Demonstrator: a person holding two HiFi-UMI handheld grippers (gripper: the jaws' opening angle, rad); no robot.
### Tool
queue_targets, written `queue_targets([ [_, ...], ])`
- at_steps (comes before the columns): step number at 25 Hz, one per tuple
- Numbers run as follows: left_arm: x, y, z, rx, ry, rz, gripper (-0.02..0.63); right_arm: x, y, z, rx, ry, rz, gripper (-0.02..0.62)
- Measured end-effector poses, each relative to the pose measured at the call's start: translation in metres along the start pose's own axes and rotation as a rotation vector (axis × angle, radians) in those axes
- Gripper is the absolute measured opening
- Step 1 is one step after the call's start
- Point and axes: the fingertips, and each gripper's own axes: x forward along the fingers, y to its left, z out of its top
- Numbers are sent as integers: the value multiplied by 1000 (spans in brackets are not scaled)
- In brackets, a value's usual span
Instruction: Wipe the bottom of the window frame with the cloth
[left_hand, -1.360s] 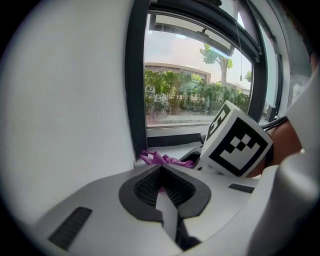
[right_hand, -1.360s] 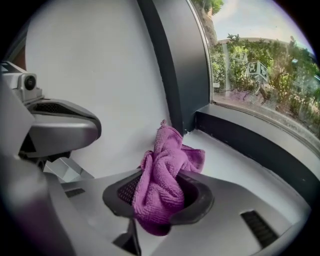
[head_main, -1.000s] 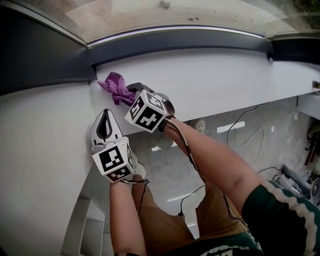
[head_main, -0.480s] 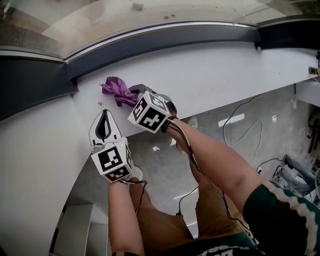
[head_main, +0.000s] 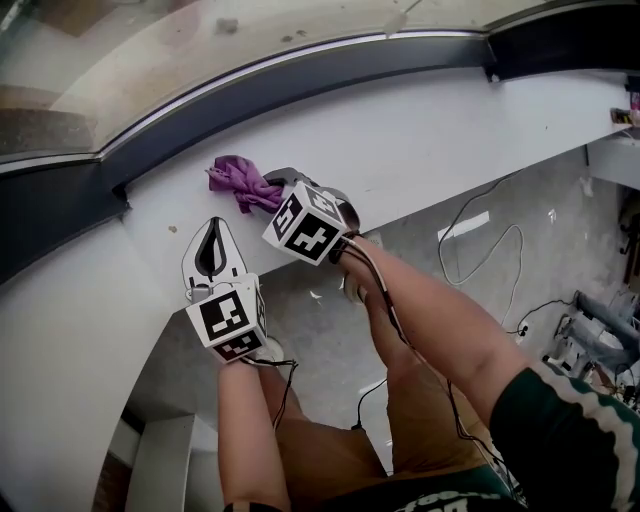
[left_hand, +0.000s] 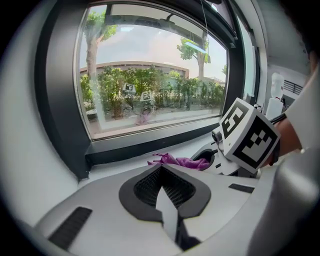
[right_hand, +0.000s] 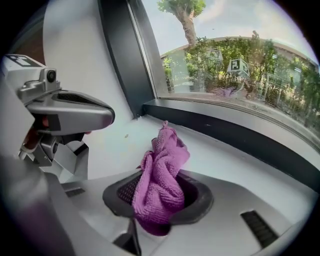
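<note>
**The cloth is bunched in your right gripper, over the white sill and just short of the frame.**
Push forward until the cloth meets the dark bottom frame, then press and sweep along it. Your left gripper rests alongside, jaws pressed together on nothing. I can't tell whether the cloth touches the sill.
</note>
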Motion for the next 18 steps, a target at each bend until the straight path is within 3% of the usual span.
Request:
queue_targets([
  [18,54,-110,50,118,-26,-133,3,-73,-92,-59,105,-5,-89,138],
])
